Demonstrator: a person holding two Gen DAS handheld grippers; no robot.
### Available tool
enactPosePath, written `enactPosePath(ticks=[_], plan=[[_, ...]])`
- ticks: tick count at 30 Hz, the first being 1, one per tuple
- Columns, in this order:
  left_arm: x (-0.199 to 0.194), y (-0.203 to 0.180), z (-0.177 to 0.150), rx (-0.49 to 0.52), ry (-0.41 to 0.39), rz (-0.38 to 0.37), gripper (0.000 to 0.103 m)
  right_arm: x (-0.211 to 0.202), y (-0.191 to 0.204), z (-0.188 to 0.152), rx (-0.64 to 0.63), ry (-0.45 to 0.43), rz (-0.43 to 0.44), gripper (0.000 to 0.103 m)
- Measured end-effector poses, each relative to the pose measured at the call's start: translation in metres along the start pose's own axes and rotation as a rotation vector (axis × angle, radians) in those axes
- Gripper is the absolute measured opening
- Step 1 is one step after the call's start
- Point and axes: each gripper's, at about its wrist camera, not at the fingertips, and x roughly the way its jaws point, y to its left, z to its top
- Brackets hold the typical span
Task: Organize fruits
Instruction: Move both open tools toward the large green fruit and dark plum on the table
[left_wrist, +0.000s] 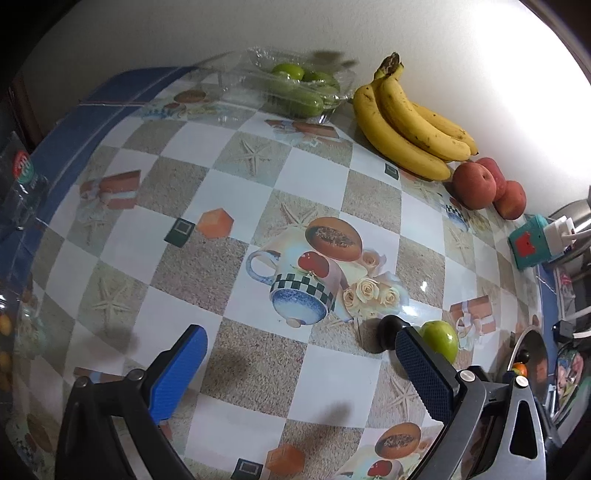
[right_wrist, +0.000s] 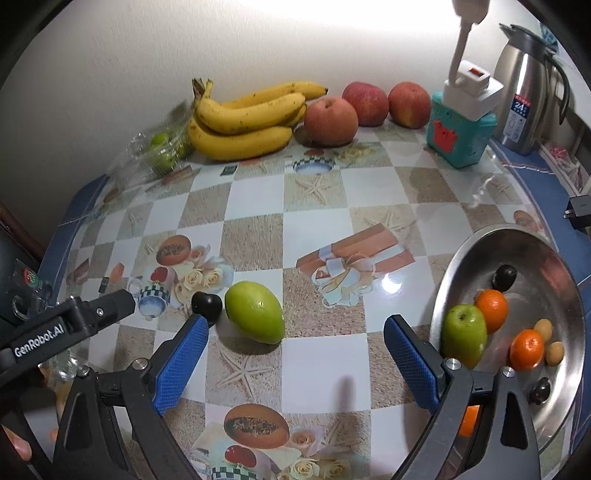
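Both claws are wide open and empty, the right gripper (right_wrist: 291, 354) lined up on the oval green fruit (right_wrist: 255, 312) at its 12 o'clock, probably headed for the shiny steel bowl (right_wrist: 554, 266) at 3 o'clock, while the left gripper (left_wrist: 299, 354) just hovers.

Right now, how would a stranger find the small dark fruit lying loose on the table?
Start at the checkered tablecloth, in front of the right gripper. An oval green fruit lies there alone. The dark plum touches its left end: round, nearly black, much smaller.
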Motion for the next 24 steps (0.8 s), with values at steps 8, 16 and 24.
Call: enactPosePath(ticks=[8, 16, 24], plan=[[0.013, -0.014, 0.001, 0.056, 0.017, -0.028, 0.103, 0.018, 0.011, -0.001, -0.031, 0.038, 0.03, 0.096], [0.025, -0.019, 0.002, 0.057, 0.045, -0.058, 0.103, 0.035, 0.018, -0.001, -0.057, 0.072, 0.026, 0.096], [0.035, -0.022, 0.005, 0.065, 0.075, -0.067, 0.103, 0.046, 0.025, 0.0, -0.082, 0.091, 0.032, 0.096]])
